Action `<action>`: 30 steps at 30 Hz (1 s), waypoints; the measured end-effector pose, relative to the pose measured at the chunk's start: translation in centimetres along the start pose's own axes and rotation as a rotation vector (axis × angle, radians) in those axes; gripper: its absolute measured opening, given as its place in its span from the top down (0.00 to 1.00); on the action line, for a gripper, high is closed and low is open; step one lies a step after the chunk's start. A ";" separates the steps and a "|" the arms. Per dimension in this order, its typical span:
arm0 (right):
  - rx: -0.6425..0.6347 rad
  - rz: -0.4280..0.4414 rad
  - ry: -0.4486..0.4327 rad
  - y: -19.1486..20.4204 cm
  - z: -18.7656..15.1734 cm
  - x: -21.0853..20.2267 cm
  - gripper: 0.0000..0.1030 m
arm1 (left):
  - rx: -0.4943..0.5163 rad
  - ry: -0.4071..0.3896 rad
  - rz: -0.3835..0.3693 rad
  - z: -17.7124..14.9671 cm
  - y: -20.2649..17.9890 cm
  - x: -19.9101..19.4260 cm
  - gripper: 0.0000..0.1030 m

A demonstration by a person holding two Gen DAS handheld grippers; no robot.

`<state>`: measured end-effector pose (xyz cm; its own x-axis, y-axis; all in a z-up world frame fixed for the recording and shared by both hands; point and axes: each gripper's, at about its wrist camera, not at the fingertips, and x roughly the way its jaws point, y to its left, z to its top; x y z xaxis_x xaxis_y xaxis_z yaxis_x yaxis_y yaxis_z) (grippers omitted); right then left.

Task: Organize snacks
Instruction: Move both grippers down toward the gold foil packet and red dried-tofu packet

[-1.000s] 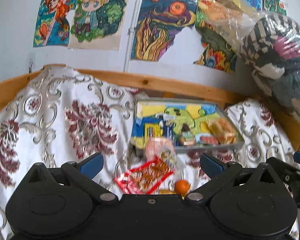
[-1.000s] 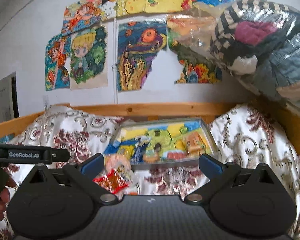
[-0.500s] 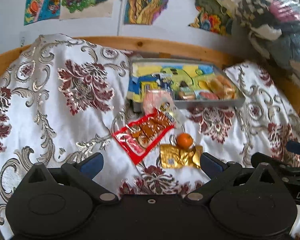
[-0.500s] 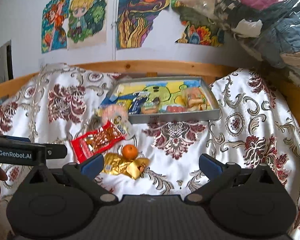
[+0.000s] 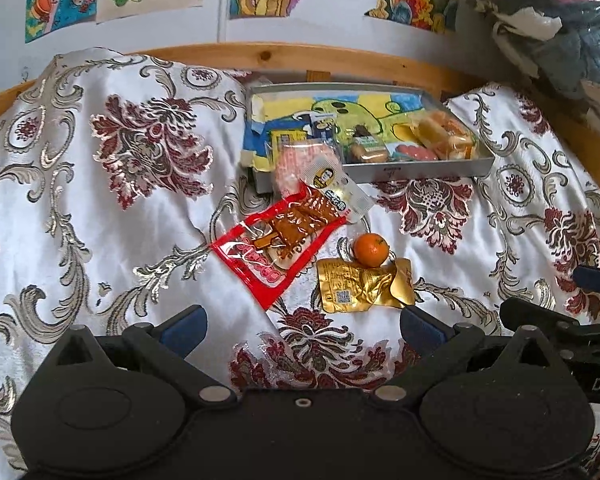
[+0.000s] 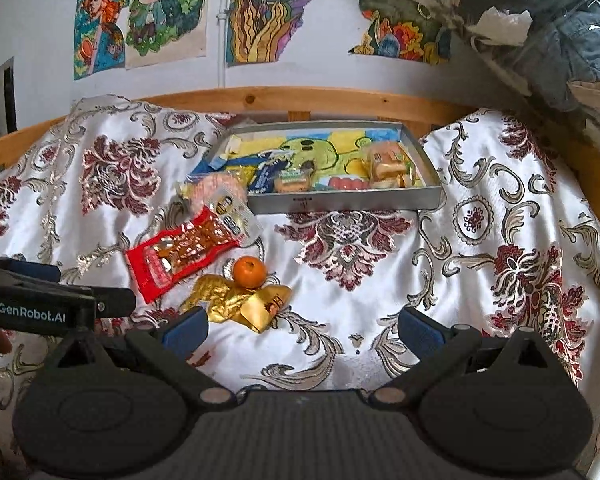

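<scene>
bed (image 5: 100, 200): patterned cover | tray (image 5: 380, 170): landmark, partly filled | red packet (image 5: 276, 240), gold packet (image 5: 360, 284), orange (image 5: 371, 249): loose just before tray | left claw (image 5: 302, 326), right claw (image 6: 302, 326): both spread, empty | step: approach; next: pinch one loose snack.

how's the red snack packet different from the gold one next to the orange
The red snack packet lies flat and smooth, partly clear, showing brown pieces; the gold packet is crumpled, opaque foil. The red one looks longer, the gold one squatter. The orange touches only the gold one. Both lie on the cloth, outside the tray.
</scene>
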<state>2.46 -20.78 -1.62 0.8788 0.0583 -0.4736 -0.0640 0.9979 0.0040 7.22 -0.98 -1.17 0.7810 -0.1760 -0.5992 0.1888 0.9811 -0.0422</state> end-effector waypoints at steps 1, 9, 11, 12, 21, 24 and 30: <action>0.001 -0.002 0.007 -0.1 0.0 0.2 0.00 | 0.002 0.004 0.000 0.1 -0.1 0.2 0.01; -0.038 -0.019 0.040 -0.9 0.3 2.1 0.00 | 0.055 0.039 -0.005 0.7 -0.3 2.7 0.01; -0.105 -0.038 0.033 -1.0 1.2 2.9 0.00 | 0.086 0.049 -0.003 0.8 -0.4 3.4 0.01; -0.128 -0.037 0.029 -1.0 1.7 3.4 0.00 | 0.103 0.053 -0.004 0.8 -0.4 3.8 0.01; -0.096 0.154 0.120 -2.2 4.4 9.2 0.00 | 0.200 0.074 -0.012 0.1 -0.1 5.8 0.01; -0.097 0.201 0.155 -1.9 4.2 11.1 0.01 | 0.186 0.073 0.010 0.3 0.7 6.1 0.01; -0.212 0.280 0.167 0.4 2.6 13.2 0.04 | 0.145 0.061 0.054 1.3 2.2 6.7 0.01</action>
<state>15.23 -19.57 -5.60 0.7253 0.3055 -0.6169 -0.4027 0.9151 -0.0203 13.63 -0.08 -4.18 0.7557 -0.1137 -0.6450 0.2347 0.9664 0.1046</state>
